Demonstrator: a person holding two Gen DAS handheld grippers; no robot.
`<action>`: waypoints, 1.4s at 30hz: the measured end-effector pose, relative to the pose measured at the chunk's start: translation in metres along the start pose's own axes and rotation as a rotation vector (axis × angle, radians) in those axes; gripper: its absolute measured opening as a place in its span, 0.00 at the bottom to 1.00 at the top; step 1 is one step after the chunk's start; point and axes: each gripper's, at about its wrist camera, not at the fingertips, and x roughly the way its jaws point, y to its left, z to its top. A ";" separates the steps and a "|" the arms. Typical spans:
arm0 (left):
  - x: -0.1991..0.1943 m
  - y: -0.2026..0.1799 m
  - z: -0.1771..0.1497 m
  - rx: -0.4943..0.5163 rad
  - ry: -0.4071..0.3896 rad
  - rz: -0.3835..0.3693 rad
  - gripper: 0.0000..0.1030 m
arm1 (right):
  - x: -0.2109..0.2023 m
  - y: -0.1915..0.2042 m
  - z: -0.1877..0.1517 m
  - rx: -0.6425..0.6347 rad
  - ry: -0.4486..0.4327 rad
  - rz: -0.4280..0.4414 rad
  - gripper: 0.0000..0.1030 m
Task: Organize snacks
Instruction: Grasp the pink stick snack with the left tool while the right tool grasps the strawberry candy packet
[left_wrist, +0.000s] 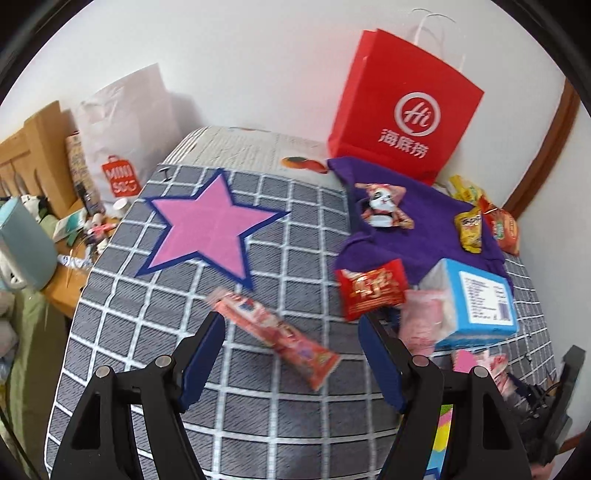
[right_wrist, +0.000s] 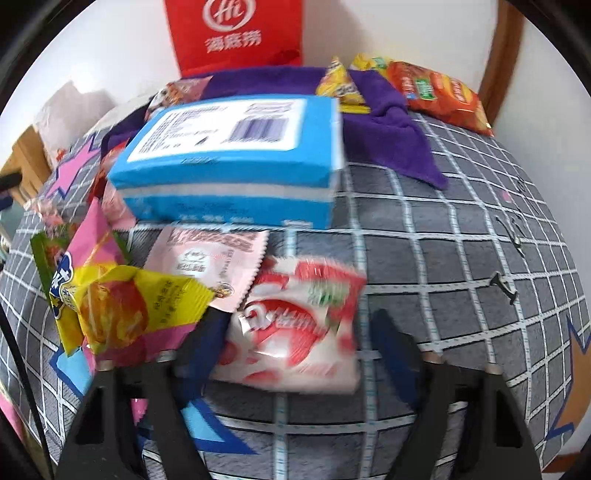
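The sorting looks barely begun. Snacks lie scattered over the checked bedspread (left_wrist: 258, 424): a long red stick packet (left_wrist: 275, 334) lies mid-bed, while a red pouch (left_wrist: 373, 291), a blue box (right_wrist: 236, 158) and several packets cluster near the right edge. A yellow bag (left_wrist: 470, 229) and an orange bag (right_wrist: 439, 94) rest at the far right corner, on or beside the purple cloth (left_wrist: 424, 225). The left gripper (left_wrist: 291, 354) hovers with jaws apart and empty around the stick packet. The right gripper (right_wrist: 295, 354) straddles a strawberry packet (right_wrist: 295, 332), fingers seemingly not yet pinching. Nearly everything remains ungrouped.
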 end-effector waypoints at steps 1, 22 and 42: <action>0.001 0.002 -0.001 -0.004 0.002 0.005 0.71 | -0.001 -0.005 0.001 0.009 -0.002 -0.011 0.62; 0.059 0.009 -0.016 -0.073 0.119 0.001 0.69 | 0.006 -0.048 -0.001 0.082 -0.127 -0.034 0.67; 0.057 -0.021 -0.014 0.030 0.081 0.014 0.22 | 0.007 -0.048 0.000 0.089 -0.131 -0.027 0.66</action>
